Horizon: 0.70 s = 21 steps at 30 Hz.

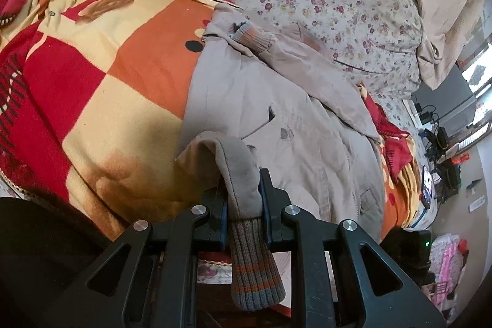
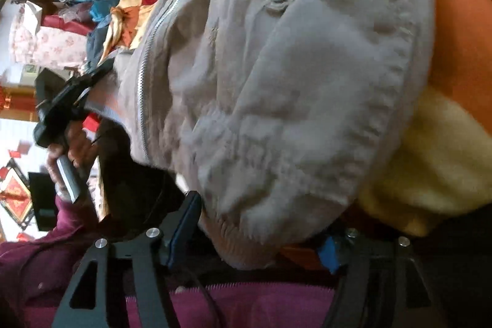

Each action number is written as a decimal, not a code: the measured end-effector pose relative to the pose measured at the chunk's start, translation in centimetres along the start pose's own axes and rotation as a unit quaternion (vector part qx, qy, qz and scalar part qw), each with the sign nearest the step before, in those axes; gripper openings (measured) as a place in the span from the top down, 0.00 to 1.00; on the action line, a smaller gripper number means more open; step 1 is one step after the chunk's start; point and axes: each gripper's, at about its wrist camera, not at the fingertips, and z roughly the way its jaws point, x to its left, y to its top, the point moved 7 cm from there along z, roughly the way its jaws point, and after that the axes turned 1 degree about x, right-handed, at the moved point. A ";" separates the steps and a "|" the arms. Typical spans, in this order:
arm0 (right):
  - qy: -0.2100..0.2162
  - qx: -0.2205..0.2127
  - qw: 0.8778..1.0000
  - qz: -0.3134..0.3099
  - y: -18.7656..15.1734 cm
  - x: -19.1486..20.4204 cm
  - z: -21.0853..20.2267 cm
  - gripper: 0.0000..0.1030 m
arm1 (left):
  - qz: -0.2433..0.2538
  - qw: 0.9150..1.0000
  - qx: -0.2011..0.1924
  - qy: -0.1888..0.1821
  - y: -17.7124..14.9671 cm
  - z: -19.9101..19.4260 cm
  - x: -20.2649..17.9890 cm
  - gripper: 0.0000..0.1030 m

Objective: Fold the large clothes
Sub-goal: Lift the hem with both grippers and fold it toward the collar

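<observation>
Matt woven jacket (image 1: pixel 295 125), rib-knit cuff (image 1: pixel 255 260)

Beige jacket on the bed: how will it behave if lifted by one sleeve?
Likely floppy: the jacket lies creased, and its sleeve droops over the left tongs. Probably drags, since the body spreads wide on the blanket. The ribbed cuff probably grips better.
</observation>
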 end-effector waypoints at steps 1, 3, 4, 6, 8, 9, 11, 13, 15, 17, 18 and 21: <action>0.008 -0.013 1.000 -0.002 0.4 0.3 -0.2 0.59 | -0.001 1.000 0.001 -0.001 0.0 0.0 -0.1 0.85; 0.027 -0.029 0.999 -0.014 0.6 1.0 -1.0 0.69 | 0.002 1.000 0.000 -0.005 0.0 -0.3 -0.2 0.85; 0.030 -0.040 0.998 -0.027 0.6 1.6 -1.6 0.73 | 0.002 1.000 -0.004 -0.014 0.1 -0.8 -0.4 0.85; 0.043 -0.059 0.996 -0.041 0.7 2.7 -2.9 0.76 | -0.004 0.999 -0.016 -0.033 0.7 -1.7 -0.8 0.85; 0.071 -0.091 0.992 -0.050 1.4 4.2 -5.0 0.78 | -0.015 0.997 -0.048 -0.049 1.9 -3.5 -1.1 0.85; 0.090 -0.121 0.987 -0.052 2.1 5.0 -6.9 0.79 | -0.024 0.995 -0.076 -0.055 2.7 -4.7 -1.2 0.85; 0.120 -0.170 0.977 -0.051 3.1 6.0 -9.8 0.82 | -0.029 0.991 -0.115 -0.060 3.8 -6.5 -1.7 0.85; 0.149 -0.234 0.959 -0.054 4.3 6.8 -13.4 0.84 | -0.023 0.986 -0.154 -0.062 5.0 -8.2 -2.4 0.85; 0.157 -0.286 0.943 -0.055 5.7 7.0 -16.2 0.84 | -0.016 0.983 -0.170 -0.062 6.2 -8.8 -3.0 0.85; 0.151 -0.319 0.934 -0.055 7.4 6.7 -18.1 0.85 | -0.002 0.983 -0.175 -0.062 7.8 -8.8 -4.1 0.85; 0.146 -0.327 0.932 -0.057 8.3 6.4 -18.9 0.85 | 0.002 0.982 -0.177 -0.061 8.6 -8.7 -4.6 0.85; 0.114 -0.342 0.931 -0.059 11.9 6.1 -19.9 0.85 | 0.024 0.981 -0.186 -0.047 11.6 -7.6 -6.0 0.85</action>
